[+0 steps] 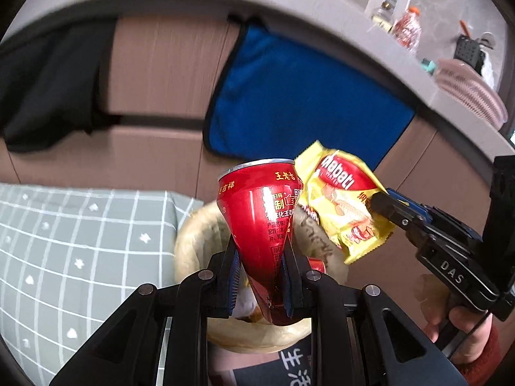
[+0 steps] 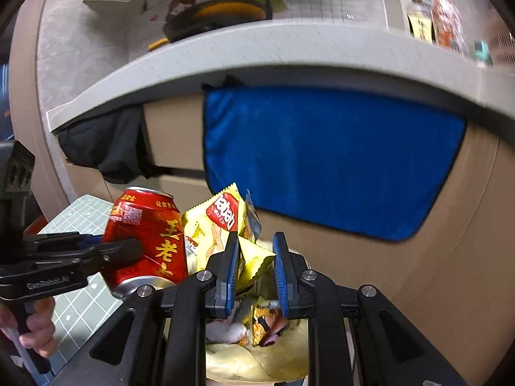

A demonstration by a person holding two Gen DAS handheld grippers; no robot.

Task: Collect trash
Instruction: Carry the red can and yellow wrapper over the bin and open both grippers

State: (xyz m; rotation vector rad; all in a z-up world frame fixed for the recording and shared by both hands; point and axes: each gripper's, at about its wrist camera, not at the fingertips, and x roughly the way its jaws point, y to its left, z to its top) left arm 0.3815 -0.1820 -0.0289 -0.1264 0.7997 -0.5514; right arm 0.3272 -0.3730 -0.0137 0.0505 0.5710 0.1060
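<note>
My left gripper (image 1: 261, 262) is shut on a crushed red drink can (image 1: 262, 212) and holds it above a bin lined with a yellowish bag (image 1: 193, 241). The can also shows in the right wrist view (image 2: 146, 238), with the left gripper (image 2: 128, 246) on it. My right gripper (image 2: 256, 257) has a gap between its pads; a yellow Nabati wafer wrapper (image 2: 222, 228) lies against its left pad over the bin (image 2: 257, 360). In the left wrist view the right gripper (image 1: 384, 206) pinches the wrapper (image 1: 341, 199).
A blue towel (image 1: 299, 96) and a dark cloth (image 1: 48, 90) hang on the tan cabinet front under a grey counter (image 2: 289, 51). Bottles (image 1: 407, 27) and a pink rack (image 1: 466, 93) stand on the counter. A grey checked mat (image 1: 64, 231) lies to the left. Wrappers (image 2: 260, 325) lie in the bin.
</note>
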